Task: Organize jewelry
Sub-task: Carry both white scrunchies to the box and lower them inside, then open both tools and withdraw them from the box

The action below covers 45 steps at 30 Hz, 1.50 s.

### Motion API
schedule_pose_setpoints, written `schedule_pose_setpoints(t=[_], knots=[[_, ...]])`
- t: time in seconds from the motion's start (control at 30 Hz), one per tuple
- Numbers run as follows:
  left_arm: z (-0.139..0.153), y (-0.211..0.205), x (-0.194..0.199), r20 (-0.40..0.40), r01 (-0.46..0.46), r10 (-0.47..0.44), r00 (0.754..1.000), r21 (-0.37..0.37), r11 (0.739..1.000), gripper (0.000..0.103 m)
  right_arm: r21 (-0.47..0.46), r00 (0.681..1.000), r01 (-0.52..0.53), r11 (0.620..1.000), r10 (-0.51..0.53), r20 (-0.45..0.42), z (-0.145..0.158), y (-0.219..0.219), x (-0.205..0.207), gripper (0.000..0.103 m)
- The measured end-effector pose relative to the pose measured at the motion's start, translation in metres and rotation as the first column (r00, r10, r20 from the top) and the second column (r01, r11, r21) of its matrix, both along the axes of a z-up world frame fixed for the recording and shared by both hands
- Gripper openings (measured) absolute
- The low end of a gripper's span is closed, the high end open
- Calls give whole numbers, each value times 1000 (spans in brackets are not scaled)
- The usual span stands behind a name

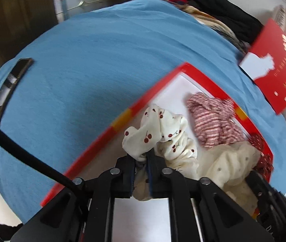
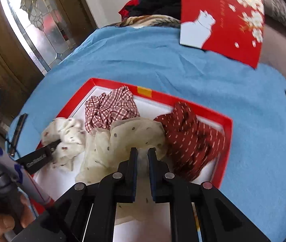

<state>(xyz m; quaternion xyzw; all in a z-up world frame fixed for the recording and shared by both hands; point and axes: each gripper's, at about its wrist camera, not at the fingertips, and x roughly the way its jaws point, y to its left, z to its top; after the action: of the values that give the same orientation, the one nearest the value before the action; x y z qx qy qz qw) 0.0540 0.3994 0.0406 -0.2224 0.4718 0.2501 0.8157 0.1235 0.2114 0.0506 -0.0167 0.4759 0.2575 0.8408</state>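
A shallow red box with a white floor lies on a blue cloth and holds several fabric scrunchies. My left gripper is shut on the white cherry-print scrunchie, a fold of which is pinched between its fingers at the box's near left side. The right wrist view shows the same gripper dug into that scrunchie. My right gripper is shut on the cream dotted scrunchie in the middle of the box. A red plaid scrunchie lies behind it and a dark red dotted one to its right.
The red box lid with white flowers stands tilted at the far right of the cloth. A dark flat phone-like object lies on the left. A pile of clothes sits behind. A hand shows at the lower left.
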Motion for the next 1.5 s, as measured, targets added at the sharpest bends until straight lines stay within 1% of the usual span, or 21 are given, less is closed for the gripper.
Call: schedule_pose_setpoints(t=[0.1, 0.2, 0.27, 0.3, 0.33, 0.43, 0.53, 0.57, 0.6, 0.63, 0.67, 0.73, 0.8, 0.9, 1.0, 1.1, 1.17, 1.23, 1.37, 1.4, 1.5], knots=[[5, 12, -9, 19, -23, 23, 1000, -31, 999, 24, 8, 999, -30, 1000, 30, -24, -2, 2, -5, 12], [17, 16, -20, 66, -22, 25, 997, -59, 998, 25, 26, 993, -98, 995, 100, -58, -5, 3, -26, 12], [28, 18, -30, 99, -29, 33, 995, -43, 999, 30, 44, 988, -133, 990, 136, -78, -7, 6, -41, 12], [32, 18, -34, 109, -37, 40, 993, -29, 999, 35, 51, 985, -145, 988, 149, -86, -7, 7, -46, 12], [37, 18, -40, 121, -49, 51, 991, -13, 999, 36, 63, 981, -164, 984, 169, -96, -8, 9, -55, 12], [45, 20, -51, 146, -79, 78, 986, 0, 997, 36, 85, 967, -223, 971, 232, -107, -8, 21, -76, 12], [50, 22, -54, 156, -86, 85, 984, 4, 996, 36, 37, 959, -271, 962, 273, -73, -7, 36, -91, 16], [51, 22, -54, 159, -86, 84, 984, 4, 996, 36, 17, 961, -272, 962, 272, -50, -4, 39, -95, 25], [52, 21, -52, 163, -82, 80, 983, 6, 997, 36, 9, 962, -272, 962, 272, -34, -2, 39, -97, 31], [54, 21, -51, 166, -76, 73, 983, 9, 997, 36, 8, 963, -269, 963, 269, -22, 1, 37, -99, 42], [56, 19, -53, 173, -69, 66, 983, 13, 997, 36, 10, 964, -264, 964, 264, -10, 5, 37, -100, 49], [59, 14, -54, 184, -62, 58, 981, 12, 998, 39, 13, 970, -243, 970, 243, 20, 16, 25, -102, 53], [61, 8, -55, 195, -48, 44, 980, 13, 999, 39, 11, 975, -219, 976, 219, 47, 26, 12, -104, 54], [64, -6, -54, 201, -7, 4, 980, 14, 1000, 40, 9, 982, -173, 985, 172, 81, 40, -15, -110, 56], [67, -30, -51, 216, 61, -62, 974, 16, 998, 40, -5, 988, -117, 993, 116, 103, 47, -55, -121, 56], [71, -63, -47, 232, 141, -146, 962, 36, 989, 40, -34, 993, -25, 999, 28, 113, 44, -113, -138, 57], [72, -89, -45, 241, 214, -216, 946, 36, 976, 41, -53, 994, 36, 998, -30, 110, 39, -147, -146, 57], [72, -113, -42, 243, 272, -272, 931, 37, 962, 42, -74, 989, 120, 990, -112, 99, 33, -193, -152, 57], [69, -158, -35, 228, 347, -347, 910, 41, 937, 43, -78, 958, 285, 955, -282, 44, 16, -277, -152, 57], [67, -166, -32, 224, 362, -362, 905, 41, 931, 43, -65, 940, 340, 938, -339, 30, 12, -303, -151, 57], [62, -192, -26, 215, 413, -410, 887, 30, 910, 43, -41, 905, 426, 904, -425, 25, 10, -345, -149, 58]])
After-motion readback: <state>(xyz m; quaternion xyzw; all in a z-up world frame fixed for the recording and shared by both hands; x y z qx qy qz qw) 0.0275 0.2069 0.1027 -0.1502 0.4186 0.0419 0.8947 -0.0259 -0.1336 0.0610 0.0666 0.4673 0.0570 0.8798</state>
